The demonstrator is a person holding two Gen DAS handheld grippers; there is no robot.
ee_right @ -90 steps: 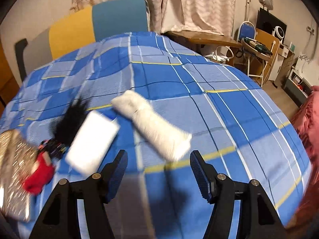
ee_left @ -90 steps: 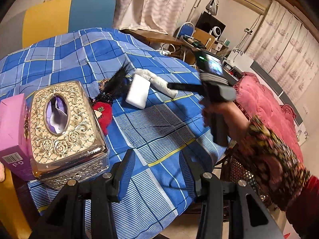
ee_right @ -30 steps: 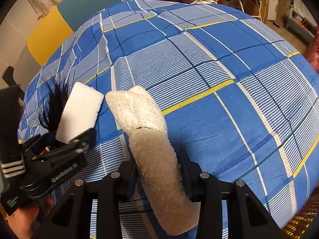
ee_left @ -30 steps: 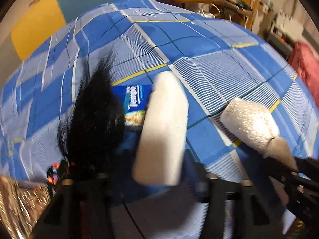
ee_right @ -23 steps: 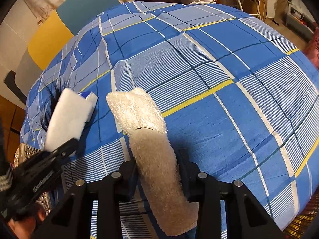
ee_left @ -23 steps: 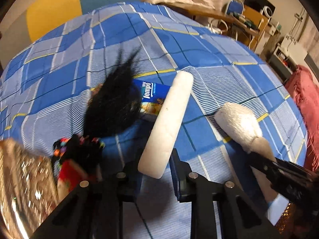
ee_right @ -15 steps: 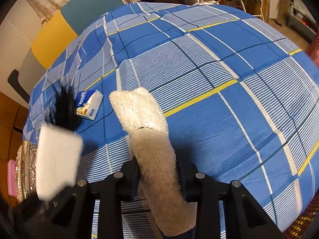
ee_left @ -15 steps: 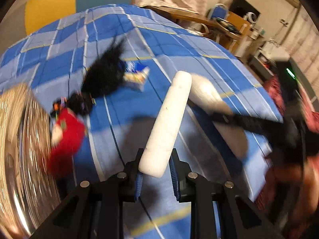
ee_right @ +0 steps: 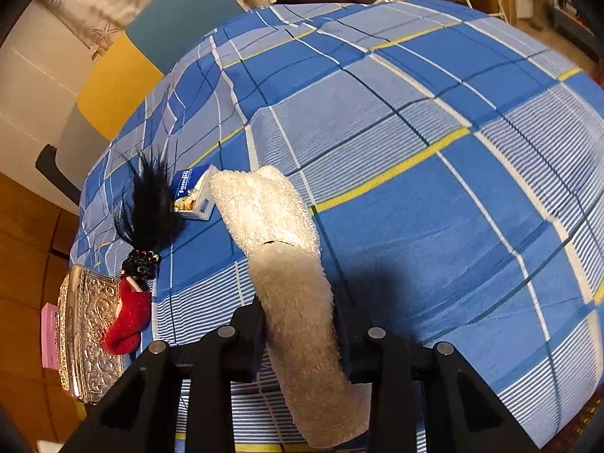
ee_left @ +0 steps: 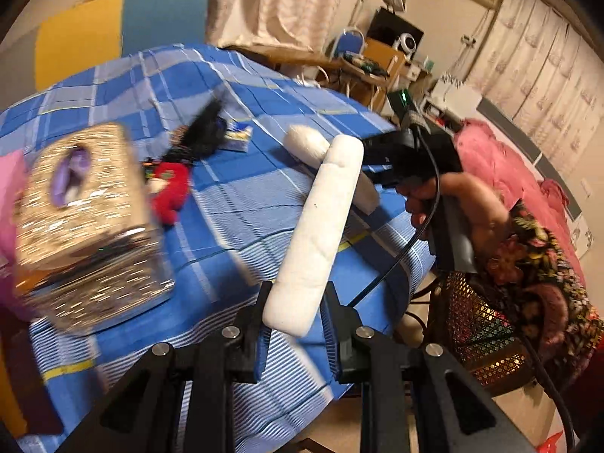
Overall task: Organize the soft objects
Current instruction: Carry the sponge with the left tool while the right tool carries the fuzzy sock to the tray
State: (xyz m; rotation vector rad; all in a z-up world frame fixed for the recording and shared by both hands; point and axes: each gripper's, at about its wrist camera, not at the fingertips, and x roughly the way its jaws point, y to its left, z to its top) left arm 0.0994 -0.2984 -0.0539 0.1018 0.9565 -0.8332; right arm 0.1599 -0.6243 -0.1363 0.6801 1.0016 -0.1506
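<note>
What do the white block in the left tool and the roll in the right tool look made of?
White block: likely foam sponge, matte, dented where the pads pinch it. Roll: looks like looped terry cloth, nubby cream pile, bending softly.

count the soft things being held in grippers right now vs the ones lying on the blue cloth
2 held: the white sponge pad in the left gripper, the fuzzy cream sock in the right gripper. 2 lying loose: the black feathery piece and red sock by the tissue box.
</note>
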